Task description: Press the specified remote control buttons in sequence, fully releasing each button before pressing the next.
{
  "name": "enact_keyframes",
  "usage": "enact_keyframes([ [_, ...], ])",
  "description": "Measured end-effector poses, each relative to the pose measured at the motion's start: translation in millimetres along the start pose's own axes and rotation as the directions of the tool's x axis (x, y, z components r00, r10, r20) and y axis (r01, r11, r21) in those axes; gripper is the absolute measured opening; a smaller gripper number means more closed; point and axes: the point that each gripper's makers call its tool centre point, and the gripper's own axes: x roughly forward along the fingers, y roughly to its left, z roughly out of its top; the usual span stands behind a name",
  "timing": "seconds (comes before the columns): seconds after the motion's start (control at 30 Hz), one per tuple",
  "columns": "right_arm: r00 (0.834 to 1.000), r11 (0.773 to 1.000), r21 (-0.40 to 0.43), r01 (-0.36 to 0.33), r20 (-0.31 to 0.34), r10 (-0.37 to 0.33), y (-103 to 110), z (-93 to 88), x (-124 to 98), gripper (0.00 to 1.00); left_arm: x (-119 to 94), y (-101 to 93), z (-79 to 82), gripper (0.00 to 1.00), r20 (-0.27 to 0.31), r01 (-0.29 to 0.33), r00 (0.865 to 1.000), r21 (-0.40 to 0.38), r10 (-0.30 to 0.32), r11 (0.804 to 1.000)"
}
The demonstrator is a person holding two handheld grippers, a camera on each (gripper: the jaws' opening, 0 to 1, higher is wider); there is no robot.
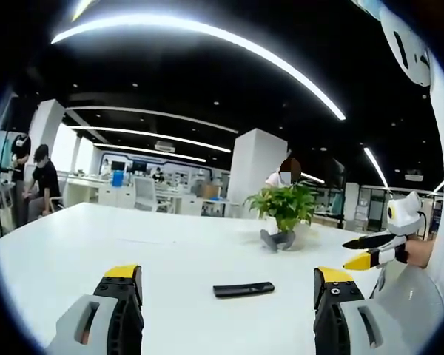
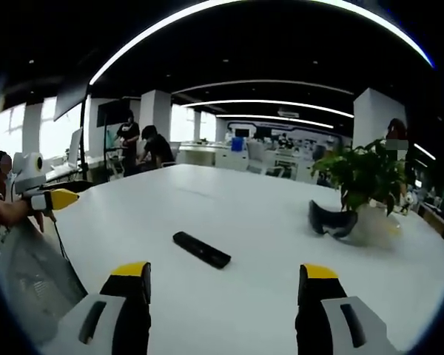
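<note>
A: In your left gripper view, what sits where?

B: Your left gripper (image 1: 228, 285) rises from 6 o'clock with its 2 yellow-tipped jaws spread wide and nothing between them. The black remote control (image 1: 243, 289) lies flat on the white table (image 1: 74, 251), just above center-bottom, between the jaw tips and apart from both. A potted plant (image 1: 284, 211) stands behind it toward 2 o'clock. Your right gripper (image 1: 374, 251) pokes in at 3 o'clock.

A: And in the right gripper view?

B: Your left gripper (image 2: 55, 200) enters at 9 o'clock. The remote control (image 2: 201, 249) lies near center, angled, ahead of your right gripper (image 2: 222, 285), whose jaws also stand wide and empty. The plant (image 2: 366, 177) is at 3 o'clock.
</note>
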Motion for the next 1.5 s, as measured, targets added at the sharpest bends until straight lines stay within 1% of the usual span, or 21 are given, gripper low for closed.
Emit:
enact_keyframes([
  [0.17, 1.000, 1.000, -0.020, -0.004, 0.004, 0.004, 2.2, 1.5, 0.3, 0.80, -0.5, 1.3, 1.8, 1.00, 0.011, -0.004, 1.000, 0.003, 0.004, 1.000],
  [0.23, 1.000, 1.000, -0.023, -0.001, -0.006, 0.001, 1.4, 0.2, 0.9, 0.80, -0.7, 2.4, 2.7, 1.00, 0.015, -0.008, 1.000, 0.004, 0.008, 1.000],
  [0.5, 1.000, 1.000, -0.028, -0.006, -0.008, 0.006, 2.8, 0.4, 0.8, 0.80, -0.4, 2.3, 3.4, 1.00, 0.014, -0.011, 1.000, 0.006, 0.011, 1.000],
  [0.8, 1.000, 1.000, -0.017, -0.001, -0.007, 0.000, 1.0, 0.3, 0.1, 0.79, 0.2, 1.3, 2.3, 1.00, 0.007, -0.008, 1.000, 0.005, 0.008, 1.000],
  [1.13, 1.000, 1.000, -0.027, -0.005, -0.015, 0.005, 2.3, -0.7, 1.2, 0.79, 0.2, 1.9, 2.2, 1.00, 0.006, -0.007, 1.000, 0.009, 0.007, 1.000],
  [1.27, 1.000, 1.000, -0.029, 0.003, -0.004, -0.003, 0.8, 1.4, 0.4, 0.78, 0.5, 1.3, 1.6, 1.00, 0.004, -0.003, 1.000, 0.004, 0.003, 1.000],
  [1.33, 1.000, 1.000, -0.024, 0.003, -0.011, -0.003, 0.8, 0.2, 1.0, 0.78, 0.5, 1.6, 0.7, 1.00, -0.001, -0.004, 1.000, 0.010, 0.004, 1.000],
  [1.5, 1.000, 0.999, -0.045, -0.003, -0.029, 0.002, 3.4, -2.5, 2.7, 0.78, 0.1, 1.5, 1.2, 1.00, 0.002, -0.004, 1.000, 0.008, 0.004, 1.000],
])
